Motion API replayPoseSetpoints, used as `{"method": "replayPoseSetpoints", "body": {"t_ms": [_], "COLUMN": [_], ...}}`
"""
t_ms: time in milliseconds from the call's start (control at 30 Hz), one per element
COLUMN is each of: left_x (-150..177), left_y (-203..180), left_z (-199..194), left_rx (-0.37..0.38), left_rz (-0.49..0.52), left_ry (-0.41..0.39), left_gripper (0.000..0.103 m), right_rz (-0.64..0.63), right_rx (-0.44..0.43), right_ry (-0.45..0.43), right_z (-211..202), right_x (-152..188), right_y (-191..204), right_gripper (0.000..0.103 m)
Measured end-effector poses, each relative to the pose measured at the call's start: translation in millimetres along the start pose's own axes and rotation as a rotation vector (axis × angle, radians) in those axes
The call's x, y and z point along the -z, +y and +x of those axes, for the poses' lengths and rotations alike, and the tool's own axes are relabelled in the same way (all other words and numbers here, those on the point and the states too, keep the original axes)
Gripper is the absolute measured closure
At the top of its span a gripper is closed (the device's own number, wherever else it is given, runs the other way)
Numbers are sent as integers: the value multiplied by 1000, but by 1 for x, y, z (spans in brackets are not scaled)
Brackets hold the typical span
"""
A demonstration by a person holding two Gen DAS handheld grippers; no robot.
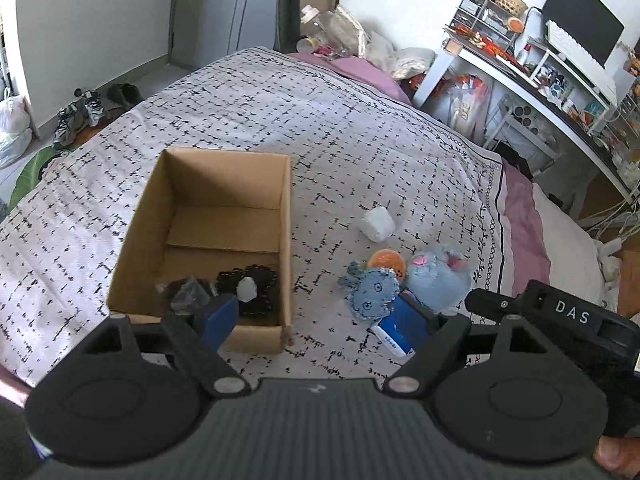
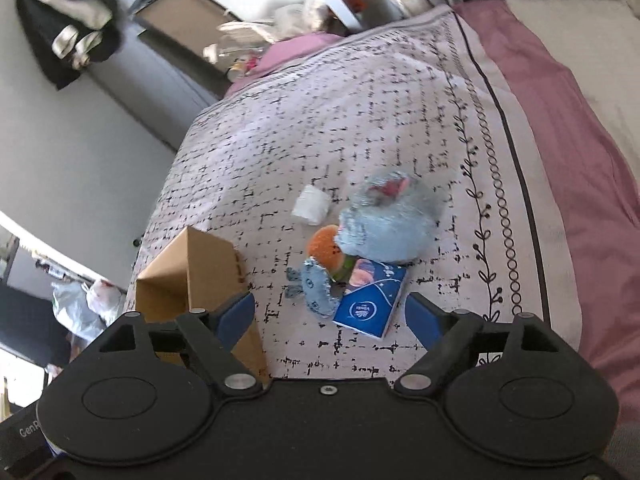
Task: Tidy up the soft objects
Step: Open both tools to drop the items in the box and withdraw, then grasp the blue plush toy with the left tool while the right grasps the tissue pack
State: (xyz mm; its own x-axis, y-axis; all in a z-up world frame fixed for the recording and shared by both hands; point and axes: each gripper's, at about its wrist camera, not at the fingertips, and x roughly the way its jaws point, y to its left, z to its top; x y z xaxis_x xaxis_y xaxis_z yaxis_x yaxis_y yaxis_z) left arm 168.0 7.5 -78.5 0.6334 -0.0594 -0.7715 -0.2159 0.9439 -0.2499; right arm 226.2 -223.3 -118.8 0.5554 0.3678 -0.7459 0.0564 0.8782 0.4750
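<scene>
Readable text first: my right tongs' housing, poking into the left wrist view at far right, says "DAS" in white. In the right wrist view a corner of something at bottom left reads "Gen" before it's cut off. The blue tissue pack (image 2: 370,304) has a white round logo, too small for me to read.

My left tongs (image 1: 324,320) hang released, fingers wide apart, over the near edge of the cardboard box (image 1: 286,240). My right tongs (image 2: 332,316) are released too, nothing between them, hovering near the tissue pack.

The soft stuff sits in a pile on the bed, right of the box: a small blue knitted toy (image 1: 372,292), an orange plush burger (image 2: 326,250) touching it, a bigger fluffy blue plush (image 1: 438,276) just behind, and a white roll (image 1: 377,223) a bit farther off. Some dark things and a pale lump (image 1: 246,289) lie inside the box's near end.

The bed has a white bedspread (image 1: 280,120) with black dash marks, over a mauve sheet. A cluttered white table (image 1: 500,66) with a monitor (image 1: 582,16) stands at far right, shoes (image 1: 76,114) on the floor at left.
</scene>
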Motion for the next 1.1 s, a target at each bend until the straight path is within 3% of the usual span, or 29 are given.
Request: {"method": "replayPoseSetpoints", "body": {"t_ms": [333,600,1100], "left_x": [-8,-6,1], "left_y": [-32,-48,-56], "left_z": [29,66,127], "left_rx": [22,19,14], "left_rz": [25,16,-10], "left_ry": [15,58,109], "left_gripper": [19,19,21], "right_rz": [158,288,401], "right_rx": [5,-5,-18], "right_ry": [24,79,158], "right_z": [20,44,79], "right_x": [-7,-10,-13], "right_y": [-30,-54,-76], "right_gripper": [22,39,45]}}
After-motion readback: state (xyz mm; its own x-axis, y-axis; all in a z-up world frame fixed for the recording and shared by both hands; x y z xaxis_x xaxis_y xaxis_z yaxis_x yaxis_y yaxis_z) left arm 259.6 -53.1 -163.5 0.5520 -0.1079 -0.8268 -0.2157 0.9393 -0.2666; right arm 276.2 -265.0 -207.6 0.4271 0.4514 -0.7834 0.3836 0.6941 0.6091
